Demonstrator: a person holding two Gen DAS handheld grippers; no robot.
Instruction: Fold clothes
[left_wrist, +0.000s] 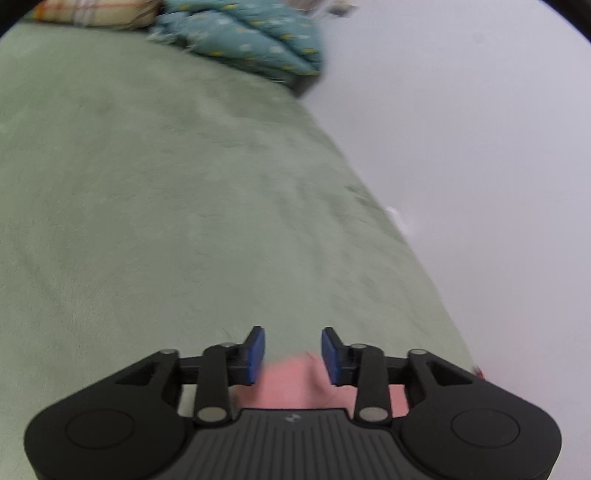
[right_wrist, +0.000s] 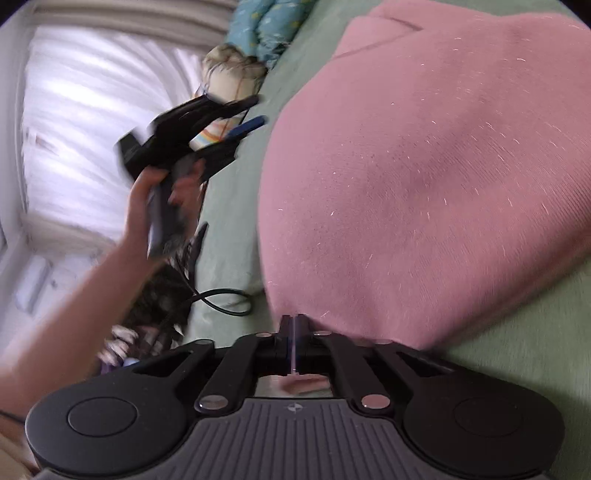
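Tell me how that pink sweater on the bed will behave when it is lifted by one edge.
The pink sweater will probably hang limp: it lies in soft mounds on the green bedcover. Its fuzzy knit should resist slipping from the right gripper, whose pads look pinched on its edge. It looks bulky, so the far side may drag.

We see a bed covered in a fuzzy sage-green blanket (left_wrist: 155, 192), pushed right up against a plain white wall (left_wrist: 480, 147). At its far end sit 1 teal patterned quilt (left_wrist: 255, 40) and 1 plaid pillow (left_wrist: 92, 13). Daylight glows through sheer white curtains (right_wrist: 85, 122).
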